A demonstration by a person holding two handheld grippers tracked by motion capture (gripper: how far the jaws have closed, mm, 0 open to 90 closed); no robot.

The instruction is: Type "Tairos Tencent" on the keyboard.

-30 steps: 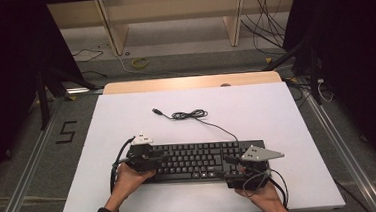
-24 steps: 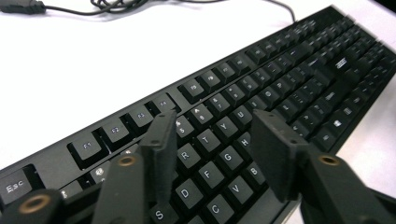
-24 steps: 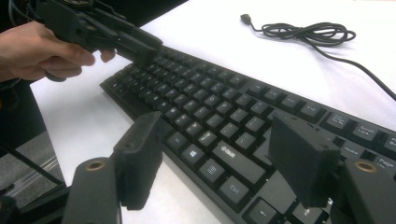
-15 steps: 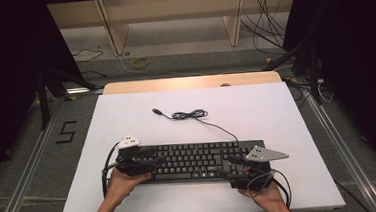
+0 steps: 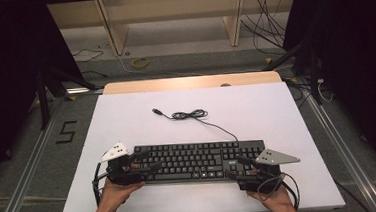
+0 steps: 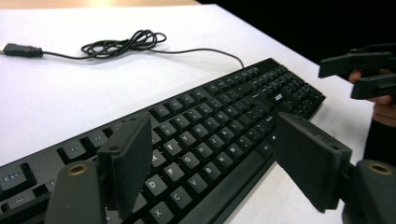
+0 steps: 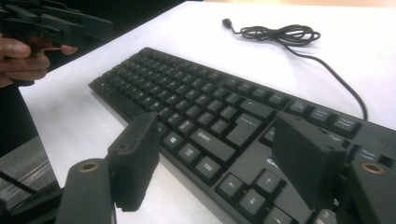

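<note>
When looking down from above, found the black keyboard (image 5: 195, 160) flat on the white table (image 5: 276, 110), toward six o'clock, long side parallel to the near edge. Found the left tool (image 5: 147, 160) at the nine o'clock end, jaws well apart and just opened wider, with the keyboard's end rows between the pads (image 6: 128, 163) but no pad pressing on them. Found the right tool (image 5: 233, 167) at the three o'clock end, jaws likewise spread across the front corner, gripping nothing so far as could be told.

Judged the setting-down finished: keyboard resting on its own weight, grip given up at the left end and seemingly at the right. Judged little left beyond drawing both tools clear toward six o'clock; possibly also tidying the cable (image 5: 189, 114), though could not tell.

Noted hard matte plastic in a long shallow slab, with rows of low, faintly glossy keycaps bearing pale legends. Noted a thin, limp rubbery cable leaving the rear edge toward twelve o'clock, bunched in a loose coil and ending in a small plug (image 5: 156, 110). Noted flat, square, dull black pads and a smooth, bare table surface.
</note>
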